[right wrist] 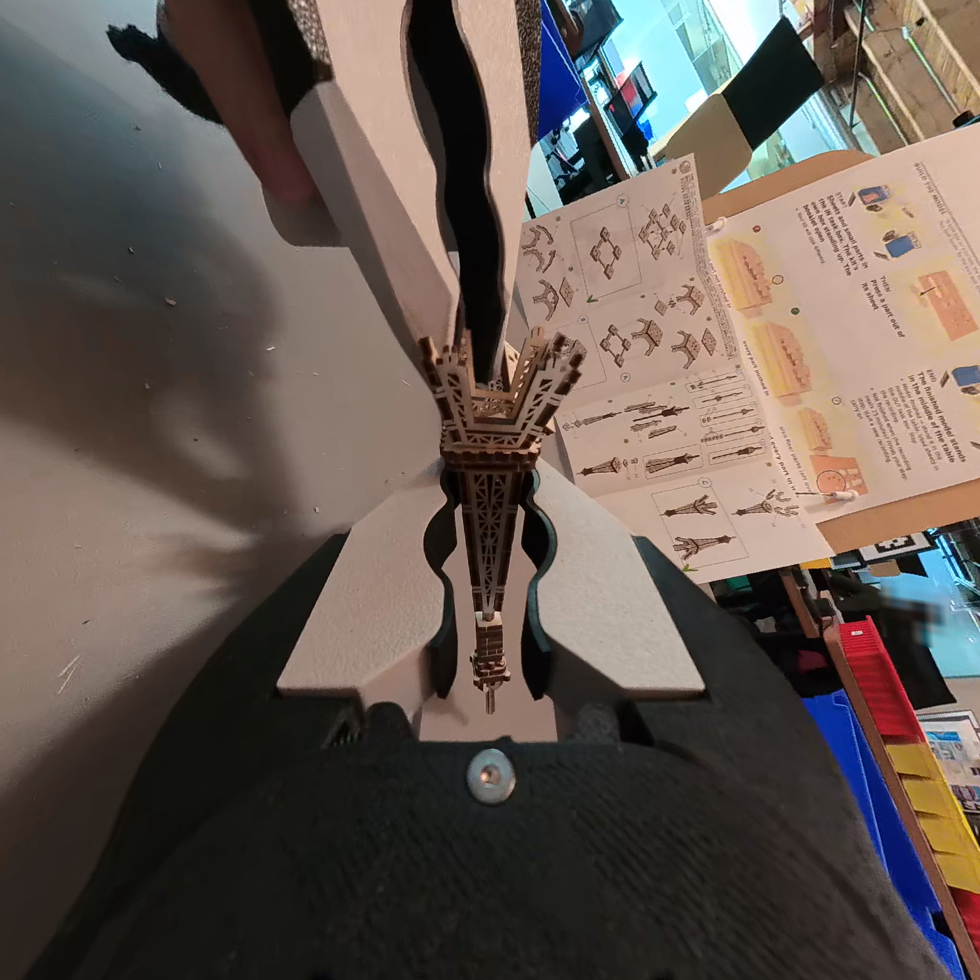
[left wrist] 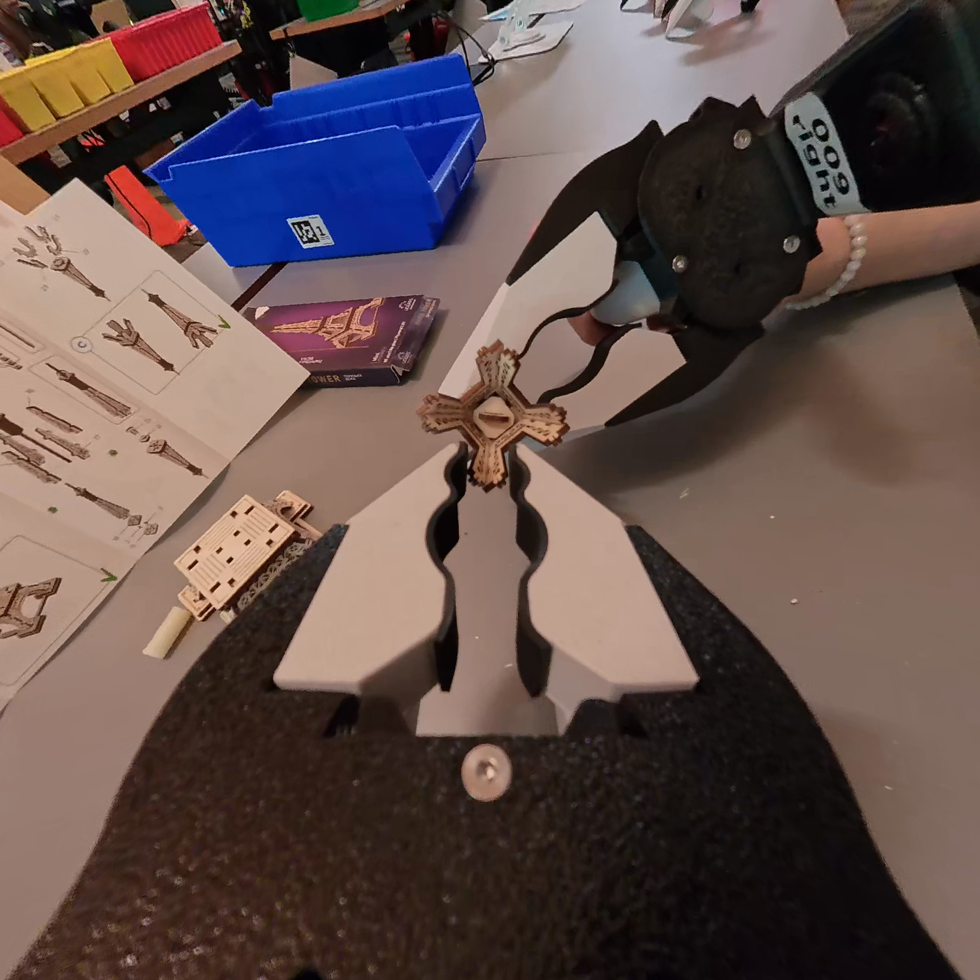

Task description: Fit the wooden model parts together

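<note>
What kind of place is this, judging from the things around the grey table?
Probably a workshop or lab. Red and yellow plastic storage bins line a shelf, a blue plastic bin sits on the grey table, and a printed paper assembly sheet lies open.

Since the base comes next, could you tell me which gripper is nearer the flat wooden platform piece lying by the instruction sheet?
Left. The left gripper hangs just right of the flat wooden platform piece; the right gripper is farther off, beyond the wooden tower section both hold.
</note>
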The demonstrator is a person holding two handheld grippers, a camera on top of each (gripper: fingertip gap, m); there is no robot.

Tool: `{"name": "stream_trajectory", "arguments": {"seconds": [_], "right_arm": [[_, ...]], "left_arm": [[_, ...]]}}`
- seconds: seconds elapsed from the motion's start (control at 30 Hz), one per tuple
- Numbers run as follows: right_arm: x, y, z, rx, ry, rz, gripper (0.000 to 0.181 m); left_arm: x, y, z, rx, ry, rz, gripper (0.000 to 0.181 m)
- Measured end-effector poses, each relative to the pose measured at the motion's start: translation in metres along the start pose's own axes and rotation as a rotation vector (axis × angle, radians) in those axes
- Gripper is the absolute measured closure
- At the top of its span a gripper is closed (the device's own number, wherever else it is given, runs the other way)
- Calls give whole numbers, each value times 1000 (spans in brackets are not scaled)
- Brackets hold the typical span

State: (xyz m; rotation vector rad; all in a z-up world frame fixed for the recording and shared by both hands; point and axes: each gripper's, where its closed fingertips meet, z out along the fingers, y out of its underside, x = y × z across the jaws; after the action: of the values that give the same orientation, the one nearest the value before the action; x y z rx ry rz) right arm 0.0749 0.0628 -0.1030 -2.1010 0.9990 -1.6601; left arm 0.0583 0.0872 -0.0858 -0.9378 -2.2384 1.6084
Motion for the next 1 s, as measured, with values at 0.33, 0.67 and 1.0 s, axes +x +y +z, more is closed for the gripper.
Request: {"name": "stream_trajectory", "arguments": {"seconds": [0.33, 0.67, 1.0], "right_arm": [[2, -2, -1, 1, 25, -3, 164], [-9, 4, 4, -55, 33, -82, 164], [-10, 9, 9, -97, 32, -56, 165]], "left_arm": [[1, 0, 0, -18, -23, 44, 170], [2, 20, 5, -110, -4, 30, 171], [-3, 24, 10, -127, -38, 20, 170]]}}
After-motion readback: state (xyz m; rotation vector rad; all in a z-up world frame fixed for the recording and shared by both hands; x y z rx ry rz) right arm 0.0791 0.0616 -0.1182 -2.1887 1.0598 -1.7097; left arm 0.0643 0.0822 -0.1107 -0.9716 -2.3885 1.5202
